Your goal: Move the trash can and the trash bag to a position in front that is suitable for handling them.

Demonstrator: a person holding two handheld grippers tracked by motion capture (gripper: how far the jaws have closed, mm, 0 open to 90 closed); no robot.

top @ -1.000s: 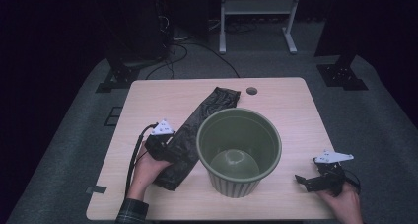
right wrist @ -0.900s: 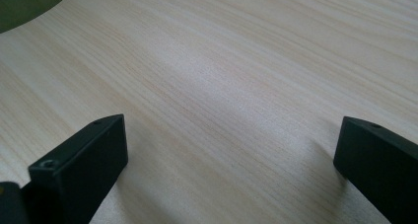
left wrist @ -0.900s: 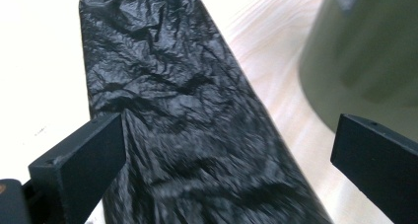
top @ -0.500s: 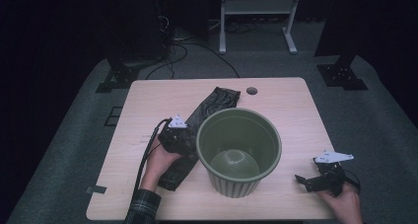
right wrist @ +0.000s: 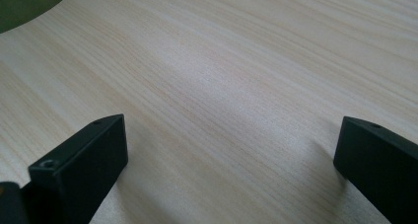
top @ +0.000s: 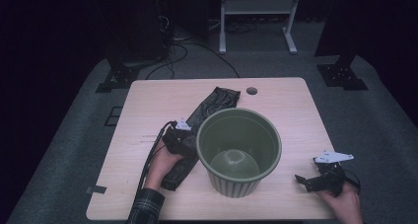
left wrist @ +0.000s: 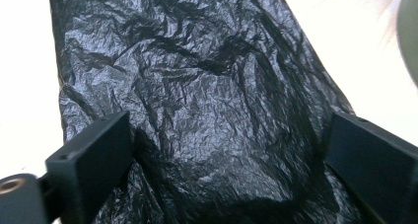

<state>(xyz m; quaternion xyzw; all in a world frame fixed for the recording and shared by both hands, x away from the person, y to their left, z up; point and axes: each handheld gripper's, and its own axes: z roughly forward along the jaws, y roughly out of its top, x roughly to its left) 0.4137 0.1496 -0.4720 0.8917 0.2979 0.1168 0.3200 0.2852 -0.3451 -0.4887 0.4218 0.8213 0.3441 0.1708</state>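
Now my left gripper (top: 183,135) hovers over the crumpled black plastic bag (left wrist: 197,95) lying flat on the pale wooden bench (top: 143,105), jaws spread wide on either side of the film and gripping nothing, placed, I judge, to pinch it; my right gripper (top: 315,180) rests low near the bench's right edge, likewise spread and empty; between them stands the ribbed olive-green plastic bin (top: 239,152), upright, touching the bag's edge, with nothing inside.

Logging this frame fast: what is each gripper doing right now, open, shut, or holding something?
Left gripper: open, jaws spread on either side of the black plastic bag, not clamped.
Right gripper: open, holding nothing, over bare table.
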